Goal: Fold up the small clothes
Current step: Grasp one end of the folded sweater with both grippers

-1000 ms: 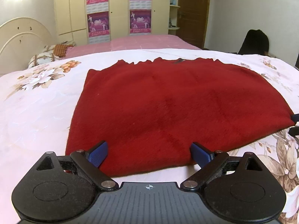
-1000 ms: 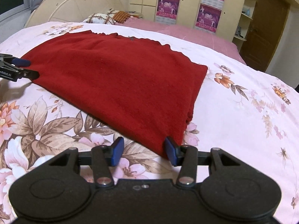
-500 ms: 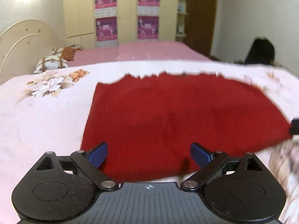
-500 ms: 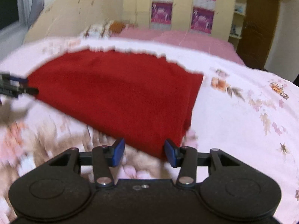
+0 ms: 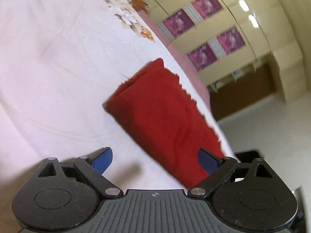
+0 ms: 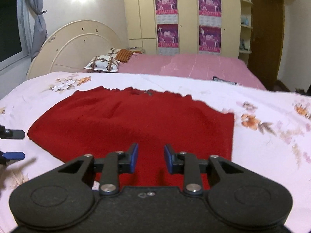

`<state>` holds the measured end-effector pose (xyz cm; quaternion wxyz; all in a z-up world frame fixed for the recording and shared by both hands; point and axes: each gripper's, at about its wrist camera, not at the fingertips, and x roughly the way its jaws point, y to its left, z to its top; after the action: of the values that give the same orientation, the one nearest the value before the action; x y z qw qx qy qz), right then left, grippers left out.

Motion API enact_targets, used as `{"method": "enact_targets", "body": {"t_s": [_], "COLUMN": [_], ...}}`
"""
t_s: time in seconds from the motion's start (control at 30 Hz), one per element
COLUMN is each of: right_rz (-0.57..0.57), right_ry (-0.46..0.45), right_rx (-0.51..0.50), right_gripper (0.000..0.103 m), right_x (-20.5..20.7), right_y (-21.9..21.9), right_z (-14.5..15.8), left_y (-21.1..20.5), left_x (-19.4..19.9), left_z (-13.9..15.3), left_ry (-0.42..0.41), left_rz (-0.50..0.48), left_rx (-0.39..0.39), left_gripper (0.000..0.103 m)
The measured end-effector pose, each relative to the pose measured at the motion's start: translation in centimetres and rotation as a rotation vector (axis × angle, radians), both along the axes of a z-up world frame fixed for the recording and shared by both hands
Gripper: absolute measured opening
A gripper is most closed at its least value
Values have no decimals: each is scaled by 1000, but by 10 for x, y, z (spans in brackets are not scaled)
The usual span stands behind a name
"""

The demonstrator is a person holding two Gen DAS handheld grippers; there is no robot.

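A red fuzzy garment lies flat on the floral bedspread. In the left wrist view the camera is rolled sideways, and the garment shows its layered left edge. My left gripper is open and empty, just off that edge; its fingertips show at the left of the right wrist view. My right gripper is open and empty above the garment's near middle, jaws a small gap apart.
A second bed with a pink cover and pillows lies beyond. A cream headboard, a wardrobe with purple posters and a brown door stand behind.
The left gripper has rolled sideways and shifted to the garment's left edge. The right gripper has moved from the right corner to over the garment's near middle. Both stay open.
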<state>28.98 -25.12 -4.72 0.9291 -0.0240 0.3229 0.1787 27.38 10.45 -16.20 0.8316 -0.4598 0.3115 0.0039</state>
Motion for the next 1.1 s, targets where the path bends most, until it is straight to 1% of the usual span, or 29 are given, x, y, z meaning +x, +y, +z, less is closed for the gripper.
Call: {"method": "enact_targets", "body": {"t_s": [0.03, 0.07, 0.1, 0.17, 0.3, 0.43, 0.53, 0.57, 0.6, 0.63, 0.67, 0.7, 0.73, 0.8, 0.9, 0.93, 0.97, 1.0, 1.03, 1.07, 1.1], "right_rz": [-1, 0, 5, 17, 35, 34, 26, 23, 22, 23, 29, 37, 47, 69, 108, 112, 107, 94, 82, 76, 74], "right_ry": [7, 9, 10, 8, 12, 20, 14, 15, 15, 17, 20, 23, 26, 21, 10, 8, 16, 47, 40, 18, 15], "right_rx": [1, 5, 10, 24, 36, 50, 62, 68, 73, 77, 81, 81, 75, 60, 40, 15, -19, -69, -98, -105, -115], "right_gripper": [16, 16, 16, 16, 16, 16, 16, 16, 16, 16, 16, 12, 9, 8, 7, 7, 6, 4, 1, 0, 0], "right_x": [1, 2, 2, 4, 6, 12, 21, 25, 30, 34, 40, 44, 47, 50, 50, 50, 52, 56, 57, 56, 55], "right_y": [3, 6, 9, 14, 24, 29, 31, 32, 33, 35, 40, 43, 49, 60, 75, 79, 82, 86, 88, 88, 91], "right_z": [-1, -1, -1, 0, -3, -6, -5, -4, -4, -4, -5, -5, -6, -8, -11, -14, -18, -26, -34, -37, -36], "left_y": [2, 3, 6, 8, 5, 8, 9, 8, 7, 7, 8, 10, 10, 10, 10, 11, 12, 13, 15, 16, 18], "left_x": [4, 9, 14, 20, 38, 57, 77, 83, 93, 99, 103, 103, 102, 99, 96, 95, 97, 100, 101, 104, 98], "left_z": [-4, -9, -15, -22, -24, -27, -24, -23, -23, -24, -27, -26, -23, -17, -10, -9, -9, -11, -13, -14, -15], "left_ry": [2, 8, 1, -25, -63, -91, -91, -92, -74, -44, -34, -49, -65, -98, -123, -127, -119, -103, -84, -67, -64], "left_rz": [15, 27, 52, 89, 121, 121, 103, 89, 72, 58, 57, 59, 53, 42, 30, 25, 18, 13, 13, 9, 1], "left_rx": [-18, -37, -61, -92, -109, -131, -107, -91, -71, -66, -76, -89, -85, -80, -78, -71, -60, -60, -64, -68, -66], "left_gripper": [78, 69, 65, 63, 63, 63, 63, 57, 31, 16, 17, 16, 16, 16, 16, 16, 16, 16, 16, 16, 16]}}
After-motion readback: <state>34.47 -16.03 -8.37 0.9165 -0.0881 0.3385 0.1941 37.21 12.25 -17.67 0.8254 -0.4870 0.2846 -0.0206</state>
